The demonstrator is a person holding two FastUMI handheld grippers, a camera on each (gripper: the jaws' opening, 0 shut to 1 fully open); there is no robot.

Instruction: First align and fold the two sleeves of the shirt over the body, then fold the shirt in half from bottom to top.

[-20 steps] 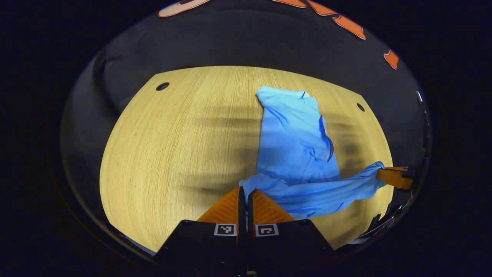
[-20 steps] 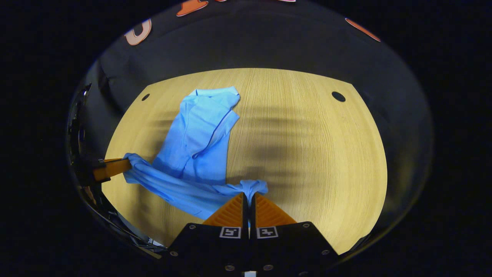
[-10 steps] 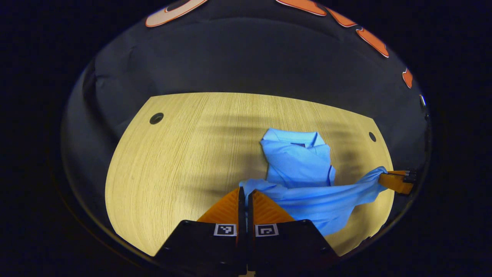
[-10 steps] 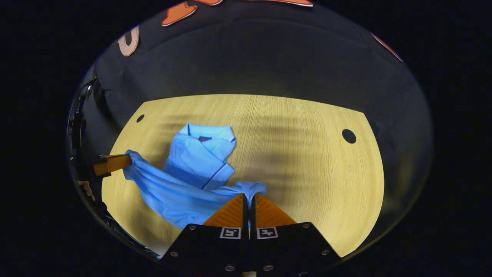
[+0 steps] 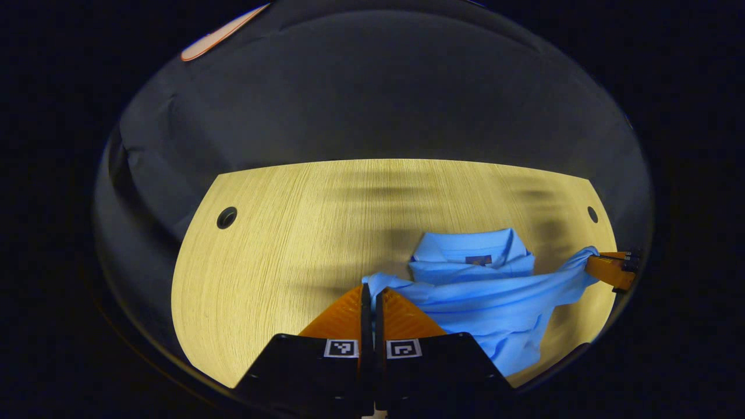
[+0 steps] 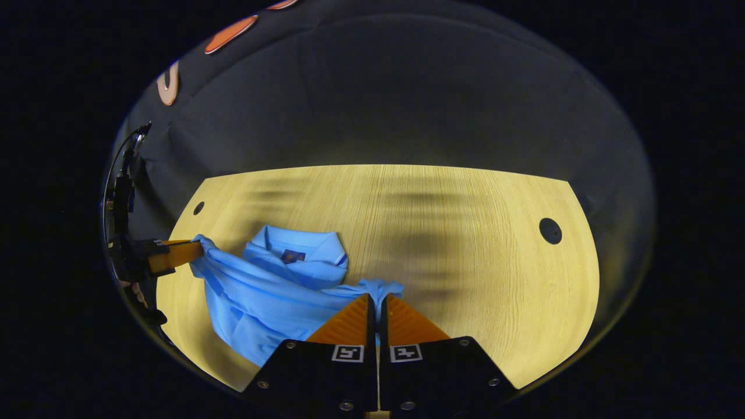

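Wooden table (image 5: 279, 262) with 2 round holes (image 5: 226, 217).

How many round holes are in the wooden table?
2. One hole sits near the table's far left corner, the other hole near its far right corner, beyond the blue shirt. More could hide under the shirt.

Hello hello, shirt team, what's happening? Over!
Left tongs shut on shirt hem corner; right tongs shut on the other. Hem lifted, near the collar. Table ahead bare.
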